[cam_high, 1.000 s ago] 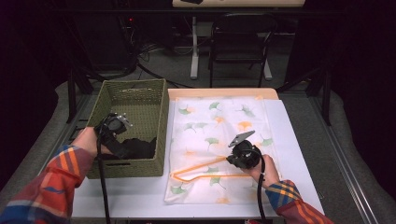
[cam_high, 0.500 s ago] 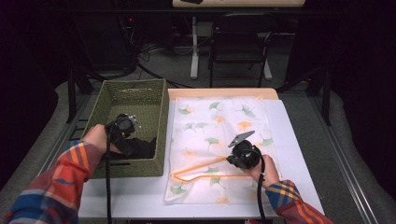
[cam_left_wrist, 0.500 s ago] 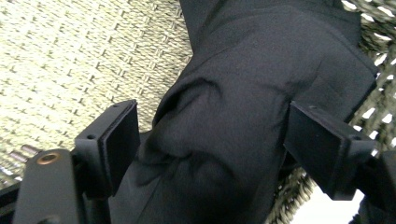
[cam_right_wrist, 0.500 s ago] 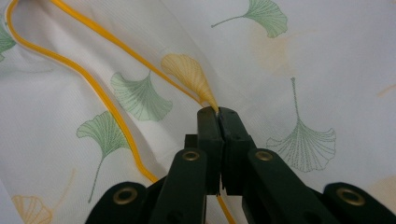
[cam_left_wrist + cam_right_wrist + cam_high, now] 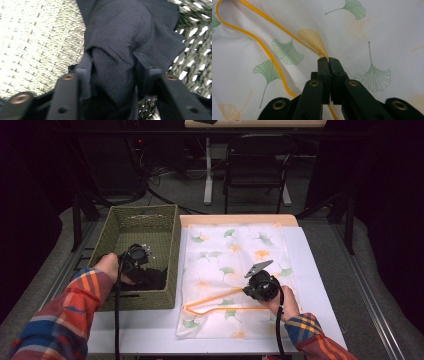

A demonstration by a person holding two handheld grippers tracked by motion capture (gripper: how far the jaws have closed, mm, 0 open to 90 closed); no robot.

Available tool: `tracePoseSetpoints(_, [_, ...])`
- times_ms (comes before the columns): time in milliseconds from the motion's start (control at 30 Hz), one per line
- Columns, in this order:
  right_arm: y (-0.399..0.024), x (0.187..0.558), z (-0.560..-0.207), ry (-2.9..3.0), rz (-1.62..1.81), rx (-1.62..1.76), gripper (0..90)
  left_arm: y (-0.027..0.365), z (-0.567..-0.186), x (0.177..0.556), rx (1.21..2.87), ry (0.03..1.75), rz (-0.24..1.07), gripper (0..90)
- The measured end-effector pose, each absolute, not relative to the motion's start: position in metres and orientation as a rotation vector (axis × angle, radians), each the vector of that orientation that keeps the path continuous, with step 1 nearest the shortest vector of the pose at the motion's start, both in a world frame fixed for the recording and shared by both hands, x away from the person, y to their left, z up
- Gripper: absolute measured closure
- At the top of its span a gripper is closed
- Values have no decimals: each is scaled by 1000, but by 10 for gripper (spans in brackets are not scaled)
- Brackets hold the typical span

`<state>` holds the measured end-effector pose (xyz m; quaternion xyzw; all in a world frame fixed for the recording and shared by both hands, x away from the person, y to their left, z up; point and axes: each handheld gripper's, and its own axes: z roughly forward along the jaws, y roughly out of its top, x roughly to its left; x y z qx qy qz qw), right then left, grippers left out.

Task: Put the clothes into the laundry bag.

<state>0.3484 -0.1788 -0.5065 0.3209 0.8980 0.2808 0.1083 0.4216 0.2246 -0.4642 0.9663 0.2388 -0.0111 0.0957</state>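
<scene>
Change since a second ago: the left hand-held gripper (image 5: 136,256) has sunk deeper into the green woven basket (image 5: 169,235), and its jaws have just been closing, a fold of black cloth (image 5: 125,45) now pinched between them.

Pose: left forearm reaches over the basket's near wall, gripper pointing down. The right hand-held gripper (image 5: 328,60) has kept still, low over the bench (image 5: 150,330), jaws fully closed on the ginkgo-leaf cloth (image 5: 235,265) at its orange-piped edge.

Count: one basket, one black cloth, one printed cloth, two grippers.
</scene>
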Motion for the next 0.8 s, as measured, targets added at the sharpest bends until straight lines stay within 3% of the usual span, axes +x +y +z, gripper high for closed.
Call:
tracePoseSetpoints(233, [-178, 348, -507, 2639, 825, 954, 890, 230, -462, 421, 2827, 732, -8, 685])
tracePoseSetpoints(800, [-179, 349, -506, 2638, 821, 954, 890, 233, -460, 432, 2730, 909, 128, 731])
